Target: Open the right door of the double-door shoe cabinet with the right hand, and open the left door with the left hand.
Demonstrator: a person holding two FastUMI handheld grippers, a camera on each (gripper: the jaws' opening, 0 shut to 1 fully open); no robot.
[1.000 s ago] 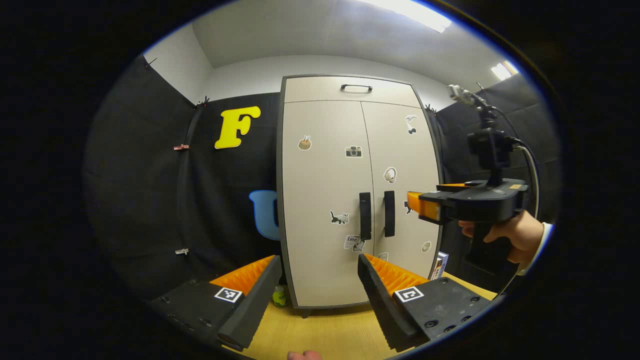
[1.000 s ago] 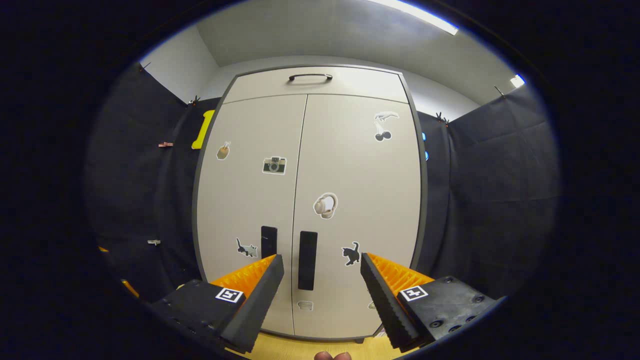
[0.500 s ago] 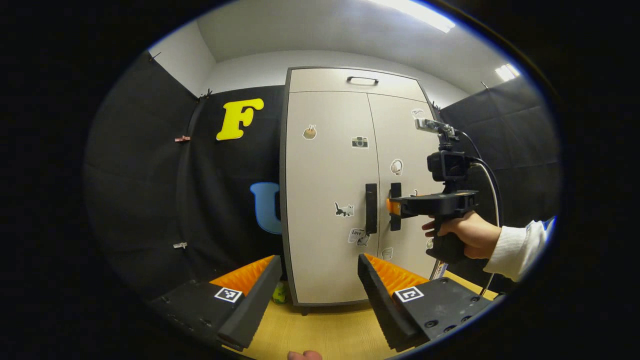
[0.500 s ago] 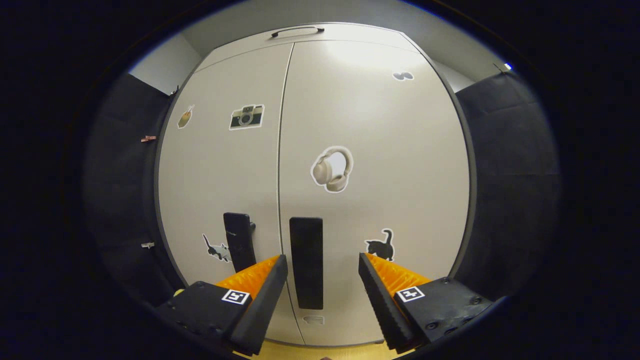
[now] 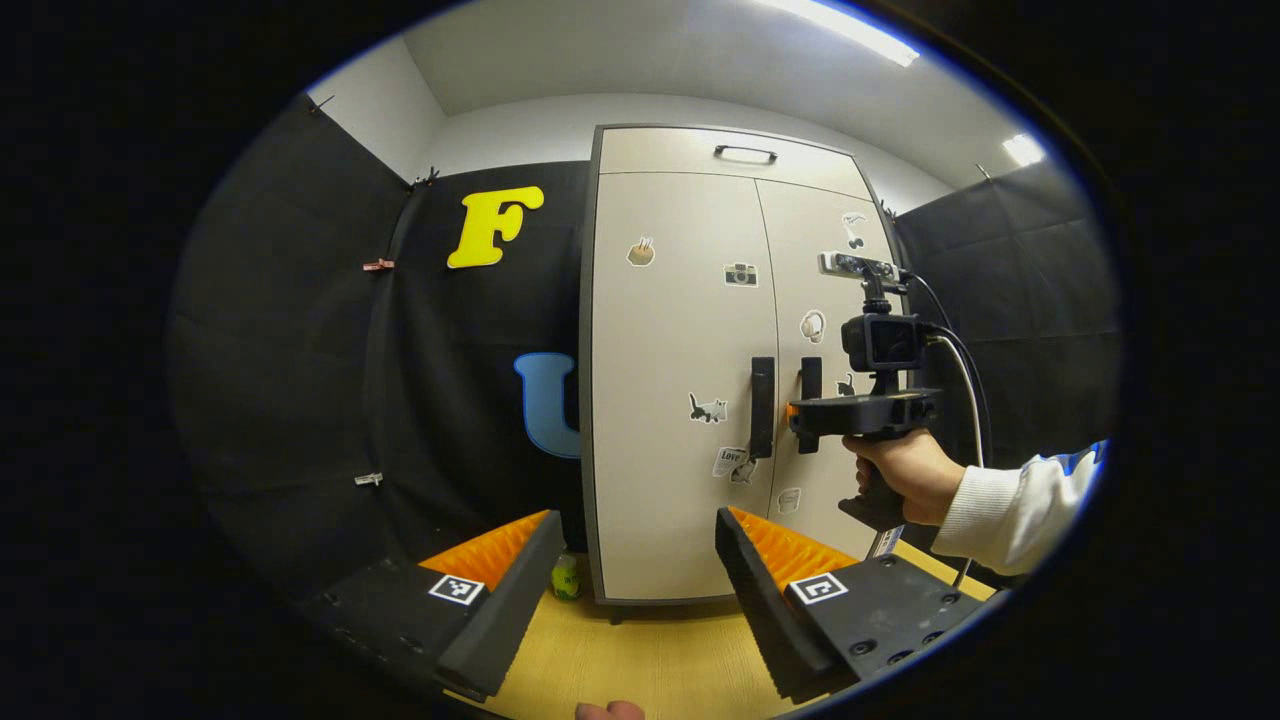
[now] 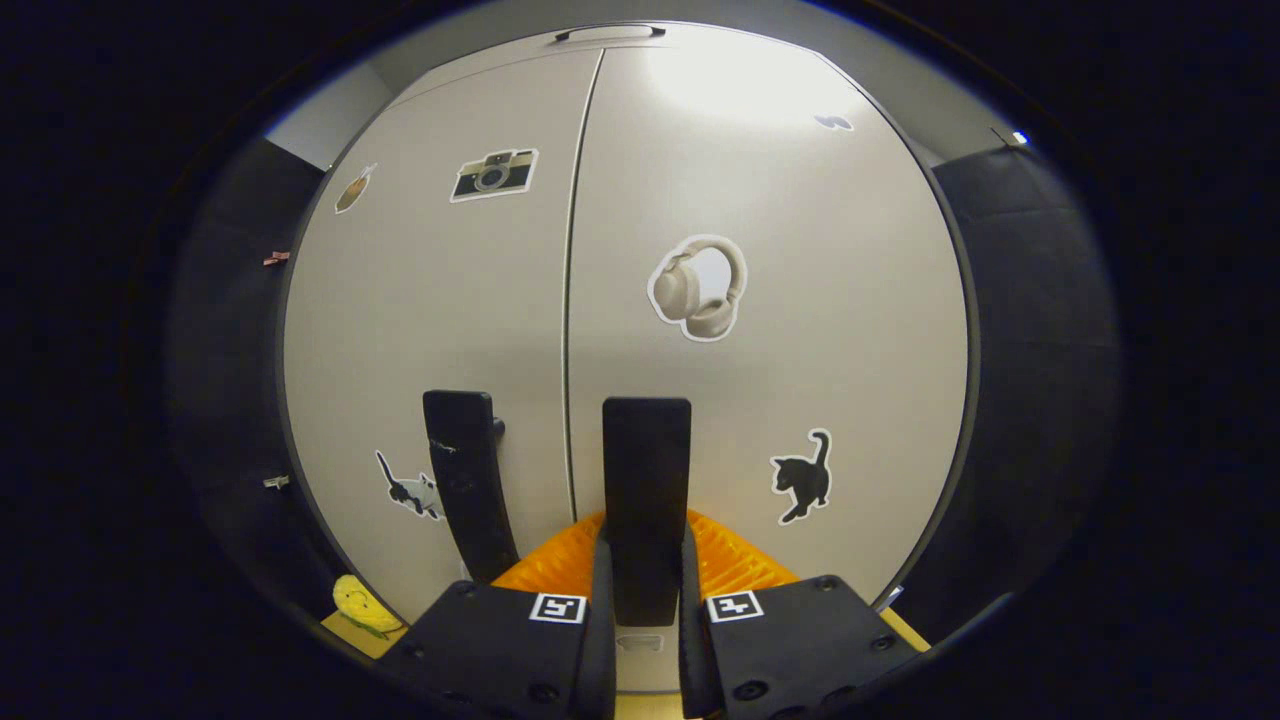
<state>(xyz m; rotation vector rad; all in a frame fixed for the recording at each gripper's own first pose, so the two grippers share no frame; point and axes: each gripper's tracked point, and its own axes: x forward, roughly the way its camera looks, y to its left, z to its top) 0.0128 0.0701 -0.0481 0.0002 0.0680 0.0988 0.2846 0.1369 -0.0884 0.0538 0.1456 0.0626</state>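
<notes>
With the right gripper point(image 6: 645, 640) clamped on the right door handle point(image 6: 646, 480), pull straight back smoothly; left gripper point(image 5: 630, 590) waits wide, below the cabinet's left door handle point(image 5: 762, 407).

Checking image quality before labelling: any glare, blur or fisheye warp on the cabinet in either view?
Right gripper view: bright glare patch high on the right door, doors bulge strongly, stickers and the right handle in the right gripper stay sharp. Left gripper view: ceiling light blown out, cabinet edges bow mildly, no motion blur.
</notes>
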